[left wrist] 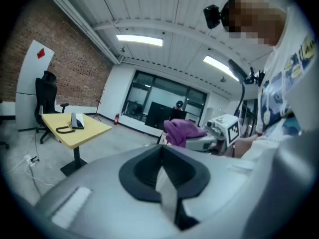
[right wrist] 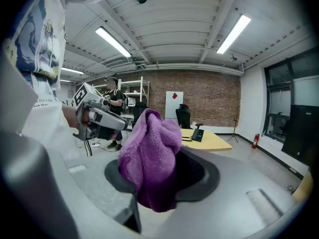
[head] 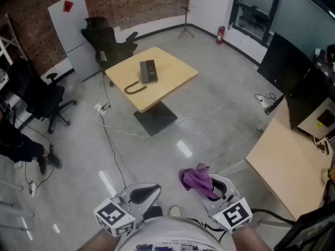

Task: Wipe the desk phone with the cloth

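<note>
A black desk phone (head: 148,71) lies on a light wooden table (head: 172,67) well ahead of me, its handset cord (head: 135,88) curled beside it. Both grippers are held close to my body, far from the table. My right gripper (head: 212,186) is shut on a purple cloth (head: 196,179), which bunches up out of the jaws (right wrist: 149,156) and hides the fingertips. My left gripper (head: 142,194) is shut with nothing in it, its jaws meeting in a line (left wrist: 162,169). From the left gripper view the phone (left wrist: 77,120) looks small and distant; it also appears in the right gripper view (right wrist: 198,134).
Black office chairs (head: 112,42) (head: 39,95) stand behind and left of the table, near a white board (head: 73,22). Cables (head: 112,140) trail over the concrete floor. A second wooden desk (head: 285,163) with dark monitors (head: 285,61) is at the right. A person (right wrist: 113,108) stands by shelves.
</note>
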The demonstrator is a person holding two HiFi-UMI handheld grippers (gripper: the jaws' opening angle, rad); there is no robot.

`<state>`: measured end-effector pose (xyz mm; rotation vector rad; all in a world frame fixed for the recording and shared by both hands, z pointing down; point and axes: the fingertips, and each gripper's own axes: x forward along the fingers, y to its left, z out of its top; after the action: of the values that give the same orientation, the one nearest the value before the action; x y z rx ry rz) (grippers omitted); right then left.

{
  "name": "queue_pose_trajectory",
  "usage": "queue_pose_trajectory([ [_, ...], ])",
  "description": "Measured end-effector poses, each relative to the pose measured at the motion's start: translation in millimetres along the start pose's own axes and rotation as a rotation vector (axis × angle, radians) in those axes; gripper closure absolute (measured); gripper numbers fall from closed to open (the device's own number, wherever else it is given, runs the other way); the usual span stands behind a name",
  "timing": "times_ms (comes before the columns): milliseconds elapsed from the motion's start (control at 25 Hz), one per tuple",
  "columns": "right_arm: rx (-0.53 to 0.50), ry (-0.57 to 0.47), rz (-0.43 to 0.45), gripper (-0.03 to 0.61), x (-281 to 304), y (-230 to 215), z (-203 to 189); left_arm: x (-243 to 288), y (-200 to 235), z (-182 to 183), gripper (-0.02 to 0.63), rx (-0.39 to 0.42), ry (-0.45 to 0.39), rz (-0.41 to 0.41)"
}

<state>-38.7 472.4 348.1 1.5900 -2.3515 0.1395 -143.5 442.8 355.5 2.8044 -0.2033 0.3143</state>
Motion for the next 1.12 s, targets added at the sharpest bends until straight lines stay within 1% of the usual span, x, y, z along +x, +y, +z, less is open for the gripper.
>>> queue_pose_trajectory([
  [120,-0.010,0.010,0.009,0.419,-7,-3,-5,3,-5,1,0.609,0.002,-0.015,0.026],
  [360,-0.035,0.038,0.044,0.419,-15,4,-14,0,-9,-8,0.610,-0.028,-0.025,0.052],
  [520,-0.024,0.054,0.063,0.419,-19,6,-21,3,-12,-9,0.609,-0.031,-0.021,0.055],
  [760,-0.013,0.048,0.079,0.417,-19,3,-25,10,-11,-4,0.609,-0.033,-0.025,0.076],
  [960,-0.028,0.046,0.094,0.417,1,-7,-24,9,12,-2,0.610,-0.052,-0.025,0.098],
  [1120,-0.028,0.056,0.079,0.417,32,-24,-22,16,48,3,0.610,-0.070,-0.027,0.085],
])
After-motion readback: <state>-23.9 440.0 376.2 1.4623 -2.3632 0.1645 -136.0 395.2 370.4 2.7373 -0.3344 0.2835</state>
